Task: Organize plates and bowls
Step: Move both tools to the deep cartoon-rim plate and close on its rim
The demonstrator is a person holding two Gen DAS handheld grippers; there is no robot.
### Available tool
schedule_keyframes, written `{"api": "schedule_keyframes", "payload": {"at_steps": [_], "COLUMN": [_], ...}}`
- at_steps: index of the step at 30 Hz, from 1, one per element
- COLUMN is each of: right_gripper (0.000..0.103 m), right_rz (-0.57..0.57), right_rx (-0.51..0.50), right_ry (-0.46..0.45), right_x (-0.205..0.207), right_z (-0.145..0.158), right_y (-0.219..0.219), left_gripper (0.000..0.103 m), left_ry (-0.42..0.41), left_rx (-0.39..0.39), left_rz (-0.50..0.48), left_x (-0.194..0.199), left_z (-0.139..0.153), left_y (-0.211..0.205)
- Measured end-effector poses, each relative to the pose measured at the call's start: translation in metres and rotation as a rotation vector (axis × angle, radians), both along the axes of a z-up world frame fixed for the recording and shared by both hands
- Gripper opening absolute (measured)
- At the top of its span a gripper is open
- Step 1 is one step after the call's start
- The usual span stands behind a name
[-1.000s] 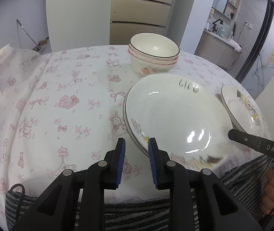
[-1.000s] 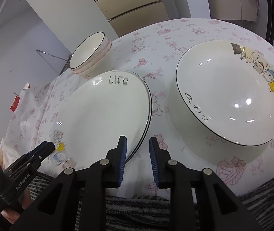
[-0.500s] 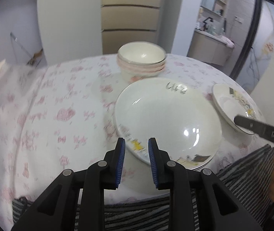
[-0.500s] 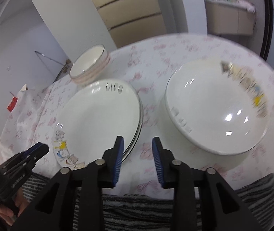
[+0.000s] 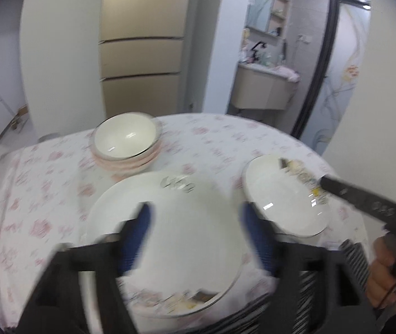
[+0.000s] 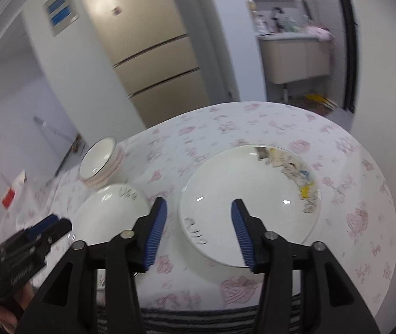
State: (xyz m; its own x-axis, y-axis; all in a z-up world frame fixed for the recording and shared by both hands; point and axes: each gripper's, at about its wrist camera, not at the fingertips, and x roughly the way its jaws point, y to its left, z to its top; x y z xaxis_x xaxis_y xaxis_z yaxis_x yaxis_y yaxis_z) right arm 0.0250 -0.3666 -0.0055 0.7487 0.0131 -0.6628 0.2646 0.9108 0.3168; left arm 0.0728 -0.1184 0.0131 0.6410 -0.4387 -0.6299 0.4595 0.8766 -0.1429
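Your left tool (image 5: 195,233): apart over plate stack (image 5: 186,217) | your right tool (image 6: 198,231): apart over cartoon plate (image 6: 242,203) | bowl stack (image 5: 126,144): far left

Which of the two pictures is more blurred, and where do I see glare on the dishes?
Left wrist view: strong motion blur; the left tool and the stacked plates are smeared. Right wrist view: sharper; the right tool is crisp, small lamp glints sit on the single plate, and the room's straight lines bend from the fisheye lens.
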Motion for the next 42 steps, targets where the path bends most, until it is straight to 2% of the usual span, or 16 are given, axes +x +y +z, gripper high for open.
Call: {"api": "schedule_keyframes", "payload": {"at_steps": [2, 5, 9, 13, 15, 18, 21, 23, 25, 29, 32, 33, 36, 38, 41, 42], "right_gripper": [0.051, 0.051, 0.051, 0.051, 0.051, 0.050, 0.040, 0.037, 0.032, 0.030, 0.025, 0.021, 0.019, 0.018, 0.015, 0.014], "right_rz": [-0.023, -0.059, -0.151, -0.251, -0.288, -0.296, -0.298, -0.311, -0.304, -0.302, -0.304, -0.303, -0.301, -0.303, -0.306, -0.303], "right_rx": [0.035, 0.080, 0.088, 0.183, 0.224, 0.269, 0.366, 0.369, 0.349, 0.334, 0.342, 0.337, 0.325, 0.321, 0.316, 0.319], "right_ry": [0.030, 0.033, 0.035, 0.028, 0.041, 0.096, 0.129, 0.146, 0.154, 0.170, 0.178, 0.180, 0.185, 0.183, 0.181, 0.181], "right_x": [0.002, -0.004, -0.013, -0.027, -0.030, -0.023, -0.019, -0.016, -0.015, -0.012, -0.008, -0.006, -0.004, -0.004, -0.003, -0.002], "right_z": [-0.007, -0.015, -0.020, -0.029, -0.036, -0.048, -0.065, -0.071, -0.074, -0.079, -0.084, -0.086, -0.089, -0.090, -0.093, -0.094], "right_y": [-0.009, -0.021, -0.033, -0.054, -0.066, -0.084, -0.104, -0.112, -0.115, -0.117, -0.117, -0.116, -0.114, -0.114, -0.115, -0.115], "left_gripper": [0.087, 0.087, 0.087, 0.087, 0.086, 0.076, 0.074, 0.074, 0.073, 0.073, 0.073, 0.073, 0.071, 0.064, 0.047, 0.037], "left_ry": [-0.013, 0.026, 0.089, 0.142, 0.162, 0.158, 0.162, 0.182, 0.203, 0.212, 0.307, 0.324, 0.332, 0.343, 0.373, 0.379], "left_rx": [-0.004, -0.026, -0.021, -0.032, 0.001, 0.074, 0.083, 0.093, 0.140, 0.187, 0.135, 0.118, 0.107, 0.097, 0.070, 0.061], "left_rz": [-0.012, -0.055, -0.091, -0.122, -0.120, -0.109, -0.131, -0.111, -0.068, -0.086, -0.077, -0.059, -0.027, -0.024, -0.043, -0.062], "left_x": [-0.002, -0.002, 0.001, 0.009, 0.018, 0.027, 0.028, 0.029, 0.032, 0.037, 0.051, 0.058, 0.074, 0.080, 0.086, 0.087], "left_z": [0.002, 0.001, -0.007, -0.010, -0.014, -0.022, -0.031, -0.037, -0.045, -0.058, -0.069, -0.072, -0.077, -0.080, -0.088, -0.091], "left_y": [-0.011, -0.028, -0.050, -0.069, -0.082, -0.103, -0.119, -0.125, -0.129, -0.138, -0.139, -0.139, -0.142, -0.142, -0.142, -0.142]}}
